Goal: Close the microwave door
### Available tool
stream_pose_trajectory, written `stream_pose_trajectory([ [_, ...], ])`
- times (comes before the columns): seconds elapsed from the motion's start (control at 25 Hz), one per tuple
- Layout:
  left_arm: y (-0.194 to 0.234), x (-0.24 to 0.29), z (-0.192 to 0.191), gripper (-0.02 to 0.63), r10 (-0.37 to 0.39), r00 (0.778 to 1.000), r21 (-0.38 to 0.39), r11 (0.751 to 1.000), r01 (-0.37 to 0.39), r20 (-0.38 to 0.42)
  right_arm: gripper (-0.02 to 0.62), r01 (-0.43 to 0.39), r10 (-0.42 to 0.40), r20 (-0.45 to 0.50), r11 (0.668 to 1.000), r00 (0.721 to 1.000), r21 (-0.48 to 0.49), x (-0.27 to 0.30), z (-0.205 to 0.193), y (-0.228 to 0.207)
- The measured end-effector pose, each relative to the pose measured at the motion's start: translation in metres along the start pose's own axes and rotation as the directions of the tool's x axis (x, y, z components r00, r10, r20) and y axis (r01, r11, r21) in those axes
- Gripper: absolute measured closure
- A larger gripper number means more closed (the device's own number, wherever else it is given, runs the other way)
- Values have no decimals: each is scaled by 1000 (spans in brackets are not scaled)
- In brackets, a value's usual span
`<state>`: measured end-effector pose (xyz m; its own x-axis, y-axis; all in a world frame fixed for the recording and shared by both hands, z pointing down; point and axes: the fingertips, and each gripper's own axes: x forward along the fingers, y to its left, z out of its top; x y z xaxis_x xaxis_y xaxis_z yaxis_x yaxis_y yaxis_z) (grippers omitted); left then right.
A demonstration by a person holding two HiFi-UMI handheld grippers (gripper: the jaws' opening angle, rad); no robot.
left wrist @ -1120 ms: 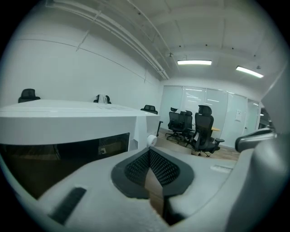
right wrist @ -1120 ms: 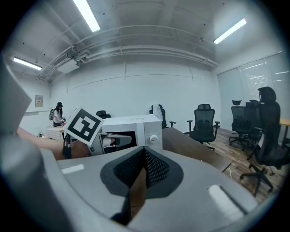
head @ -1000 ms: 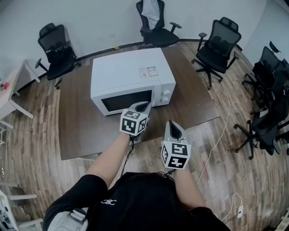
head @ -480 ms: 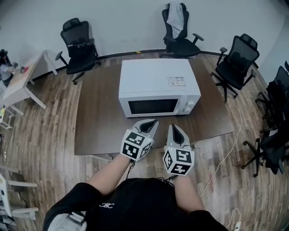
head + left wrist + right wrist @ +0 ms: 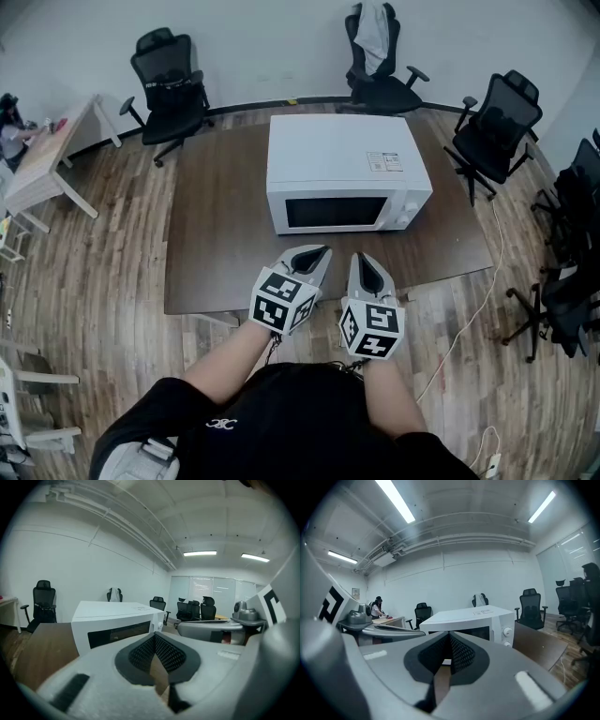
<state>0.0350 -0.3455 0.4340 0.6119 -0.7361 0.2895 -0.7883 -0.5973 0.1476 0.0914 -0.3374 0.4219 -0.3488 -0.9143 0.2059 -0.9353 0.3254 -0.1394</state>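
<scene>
Sitting upper centre on table [image 5: 216, 253], microwave [image 5: 347, 164], door [image 5: 330, 214] closed, left gripper [image 5: 312, 255] and right gripper [image 5: 364, 266] below it, side by side, jaws together, empty.

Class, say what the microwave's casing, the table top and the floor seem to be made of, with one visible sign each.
Microwave casing: probably painted sheet metal, white, smooth, faintly glossy with crisp edges.
Table top: dark brown wood or wood-look laminate, matt, with faint grain.
Floor: wood or laminate planks; staggered board joints show.
</scene>
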Motion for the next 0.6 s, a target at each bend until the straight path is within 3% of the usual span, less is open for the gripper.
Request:
stream_pose_trajectory([
  [0.6,16,-26,-20,594,-31,999,-28,999,30,-26,588,24,-24,-17,1000,1000,-6,-5,-13,32],
])
